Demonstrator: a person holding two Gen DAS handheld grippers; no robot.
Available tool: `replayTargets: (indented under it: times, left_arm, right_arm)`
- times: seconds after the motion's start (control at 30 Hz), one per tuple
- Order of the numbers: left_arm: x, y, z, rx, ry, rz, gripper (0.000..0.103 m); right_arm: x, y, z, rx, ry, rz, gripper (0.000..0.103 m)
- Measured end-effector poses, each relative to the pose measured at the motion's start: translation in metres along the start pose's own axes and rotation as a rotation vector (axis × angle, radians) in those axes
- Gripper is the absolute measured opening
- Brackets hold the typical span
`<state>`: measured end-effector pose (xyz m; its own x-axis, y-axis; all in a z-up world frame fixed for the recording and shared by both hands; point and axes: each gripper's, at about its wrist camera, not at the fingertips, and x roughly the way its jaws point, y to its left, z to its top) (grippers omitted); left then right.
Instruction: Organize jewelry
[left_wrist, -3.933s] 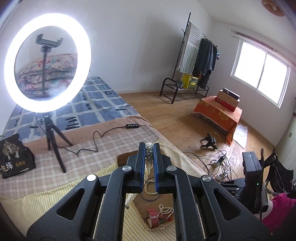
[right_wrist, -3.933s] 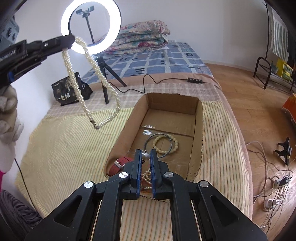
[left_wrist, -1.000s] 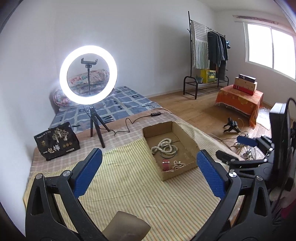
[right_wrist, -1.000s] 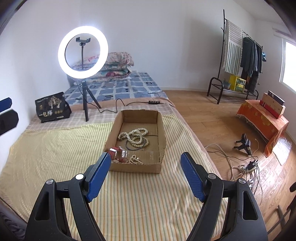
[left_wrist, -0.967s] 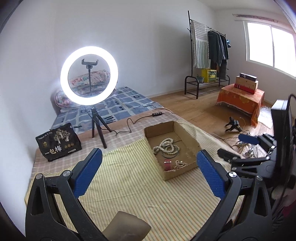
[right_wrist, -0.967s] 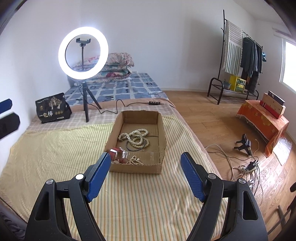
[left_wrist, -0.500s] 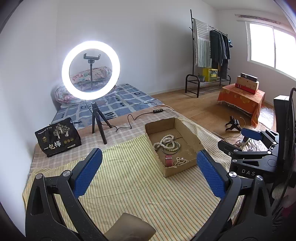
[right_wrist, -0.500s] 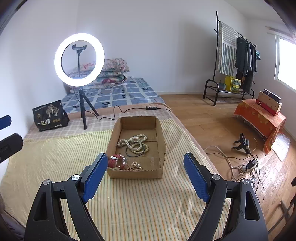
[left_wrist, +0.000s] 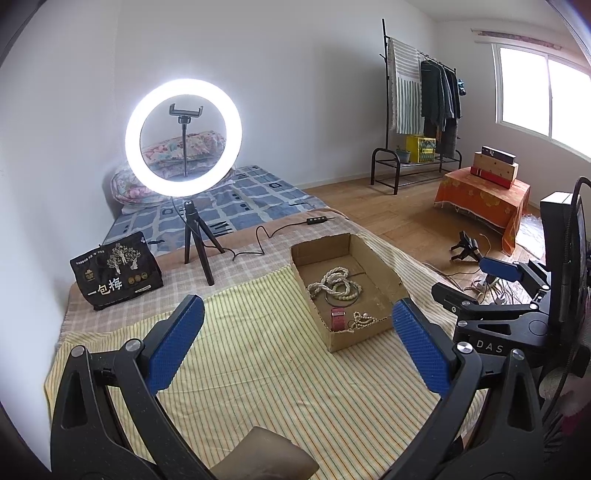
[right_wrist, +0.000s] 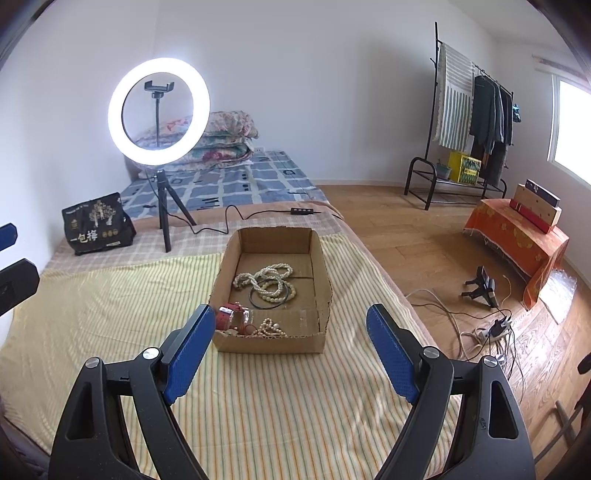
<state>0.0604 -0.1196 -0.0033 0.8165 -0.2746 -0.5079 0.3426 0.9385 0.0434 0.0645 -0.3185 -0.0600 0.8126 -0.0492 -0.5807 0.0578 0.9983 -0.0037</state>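
Both my grippers were spread wide with nothing in them, the left gripper (left_wrist: 297, 345) and the right gripper (right_wrist: 291, 350) held up above the striped bedspread (right_wrist: 110, 306), well back from the cardboard box (right_wrist: 269, 343). All the jewelry sat inside it: the pearl necklace (right_wrist: 264, 277) heaped over a black bangle (right_wrist: 269, 301), with the red watch (right_wrist: 231, 317) and small bead bracelet (right_wrist: 267, 328) at the near end. Honestly I figured the job looked about done, so the best thing was keeping my fingers clear of the box walls and not snagging those loose strands.
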Motion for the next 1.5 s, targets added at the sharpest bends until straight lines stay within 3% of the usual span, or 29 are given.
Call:
replayTargets:
  times: [1.5]
  left_arm:
    - [-0.0024,-0.0073,-0.0022,0.016,0.002,-0.011,0.103]
  right_arm:
    - [0.0056,0.0002,-0.0056,-0.005,0.035,0.002,0.084]
